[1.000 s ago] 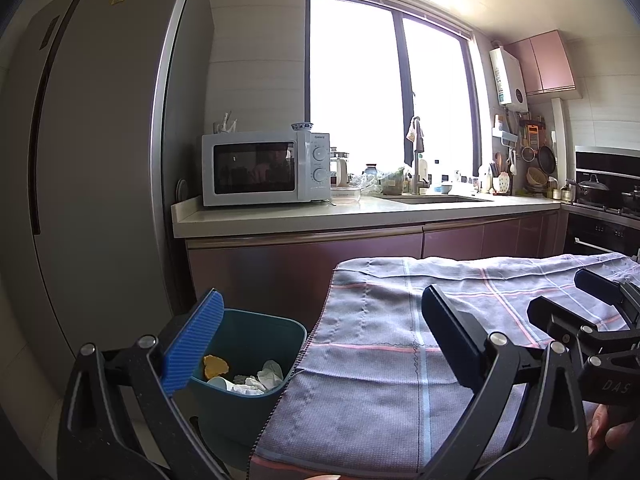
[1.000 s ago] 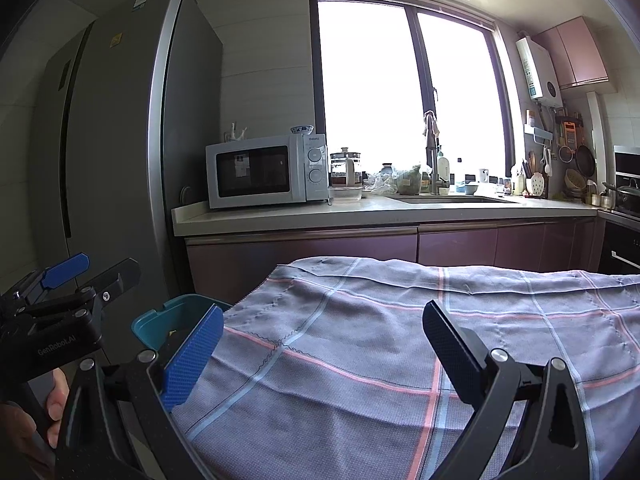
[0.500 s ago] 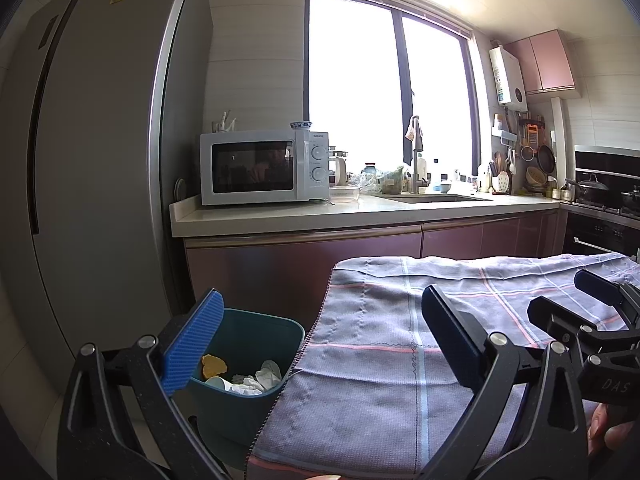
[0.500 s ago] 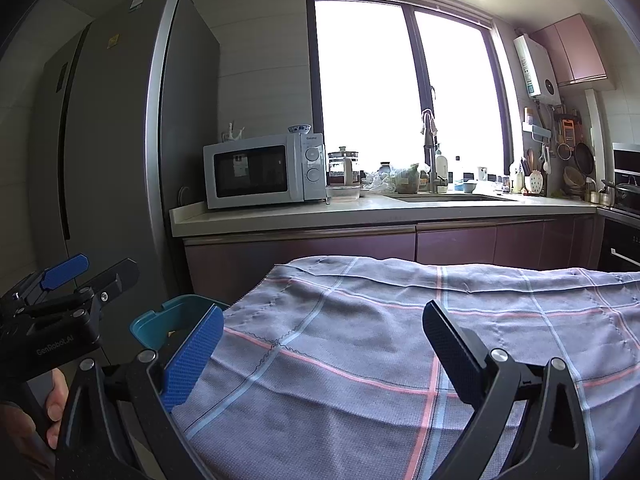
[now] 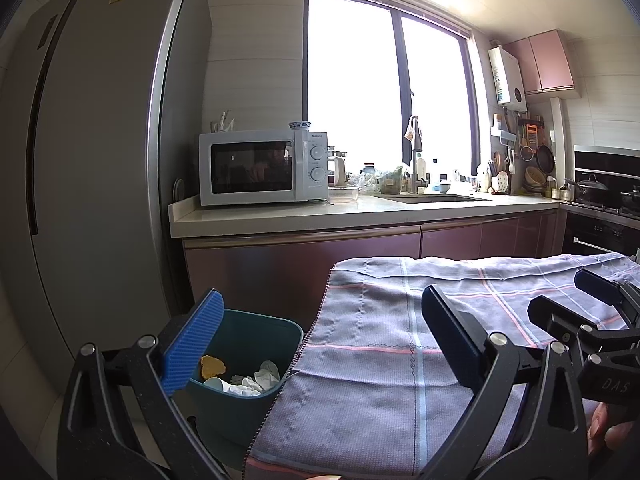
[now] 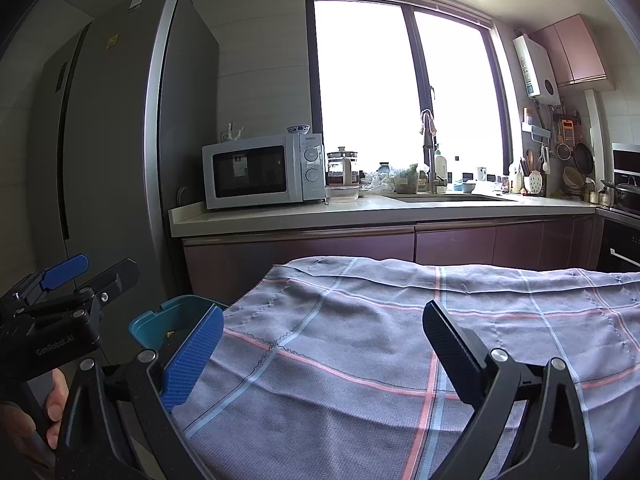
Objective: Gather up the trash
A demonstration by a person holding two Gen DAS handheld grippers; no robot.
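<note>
Down at the lower left of the left wrist view, a dark teal trash bin [image 5: 256,344] stands on the floor, touching the hanging edge of the checked grey cloth [image 5: 384,352] that covers the table. Its top is open, and inside lie crumpled white tissues [image 5: 266,376], a white cup-like piece [image 5: 214,384] and a yellow-orange scrap [image 5: 212,366], all low in the bin. From the right wrist view only the bin's far rim [image 6: 176,316] shows past the cloth's corner.

Both claws hover above the cloth with nothing between their fingers. The left claw [image 5: 320,344] is spread wide, one blue pad over the bin's near rim and the other finger over the cloth. The right claw [image 6: 324,354] is likewise spread wide over the cloth, which looks bare apart from its pink and pale blue stripes. A hand [image 6: 58,404] grips the left tool's handle at the edge of the right view. Behind, a white microwave [image 5: 262,166] sits on the kitchen counter beside a tall grey refrigerator [image 5: 100,160]
</note>
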